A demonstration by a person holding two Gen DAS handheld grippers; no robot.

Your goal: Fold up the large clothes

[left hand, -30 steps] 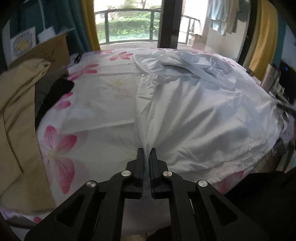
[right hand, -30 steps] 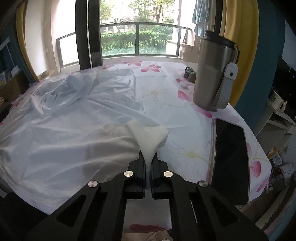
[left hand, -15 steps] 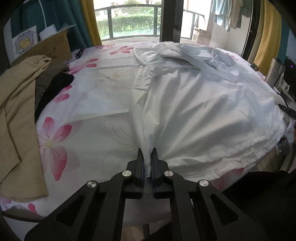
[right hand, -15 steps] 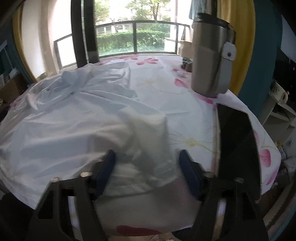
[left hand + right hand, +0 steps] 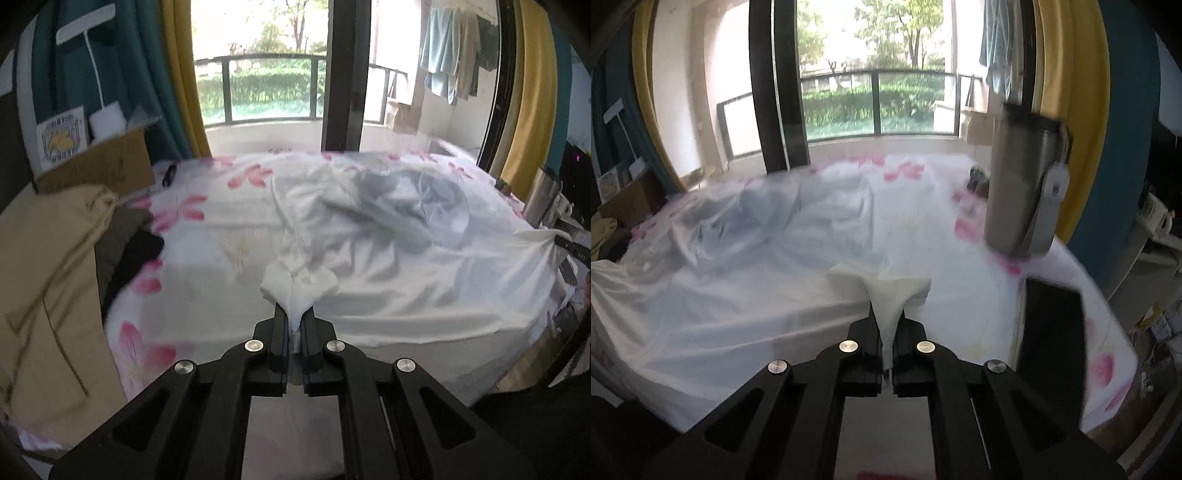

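A large white garment point(image 5: 406, 254) lies spread over the flowered tablecloth point(image 5: 207, 236), crumpled at its far end. My left gripper point(image 5: 294, 317) is shut on the garment's near left hem corner, which bunches above the jaws. My right gripper point(image 5: 886, 325) is shut on the near right hem corner of the same garment point(image 5: 746, 295). Both corners are lifted off the table. The right gripper's tip also shows at the right edge of the left wrist view point(image 5: 570, 249).
A tan garment point(image 5: 44, 295) and dark clothes point(image 5: 129, 243) lie piled at the left. A cardboard box point(image 5: 96, 162) stands behind them. A steel tumbler point(image 5: 1021, 184) and a black phone point(image 5: 1051, 332) sit on the table at the right. A window lies beyond.
Both grippers have lifted and tilted up with the hem corners. The right gripper, open half a second ago, is shut on the cloth again.
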